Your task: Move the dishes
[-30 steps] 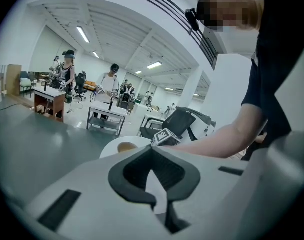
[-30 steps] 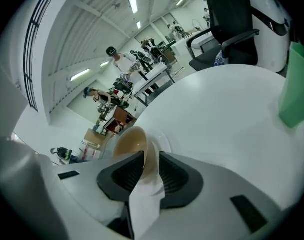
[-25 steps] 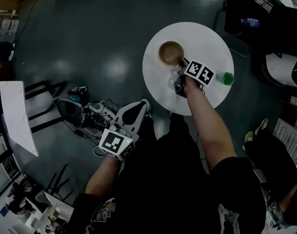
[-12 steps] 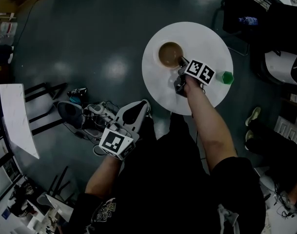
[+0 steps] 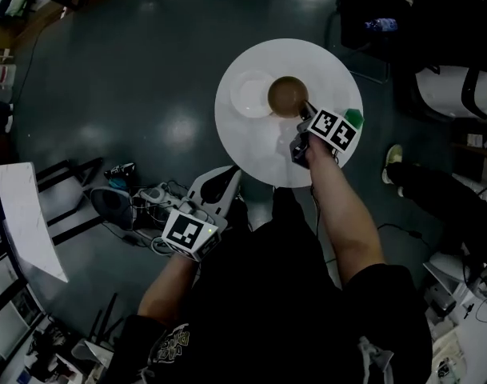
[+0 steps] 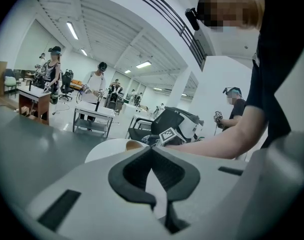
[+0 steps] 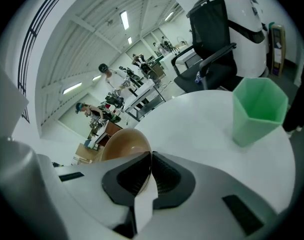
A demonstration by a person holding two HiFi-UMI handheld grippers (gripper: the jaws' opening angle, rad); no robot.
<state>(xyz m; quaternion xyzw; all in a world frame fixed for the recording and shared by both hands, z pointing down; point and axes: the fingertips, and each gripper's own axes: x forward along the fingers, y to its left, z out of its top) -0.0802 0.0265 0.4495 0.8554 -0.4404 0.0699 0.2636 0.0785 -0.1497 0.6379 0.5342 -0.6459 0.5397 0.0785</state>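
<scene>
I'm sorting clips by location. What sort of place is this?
Probably a large lab or workshop hall: people standing at workbenches, an office chair, cables and gear on the floor.

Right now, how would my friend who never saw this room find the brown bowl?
Look for the round white table on the dark floor. There you see a white plate, a green cup, and between them the brown bowl. It's the only brown dish, and the right tongs pinch its rim.

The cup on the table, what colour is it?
Pale green cup; right gripper view shows it best.
</scene>
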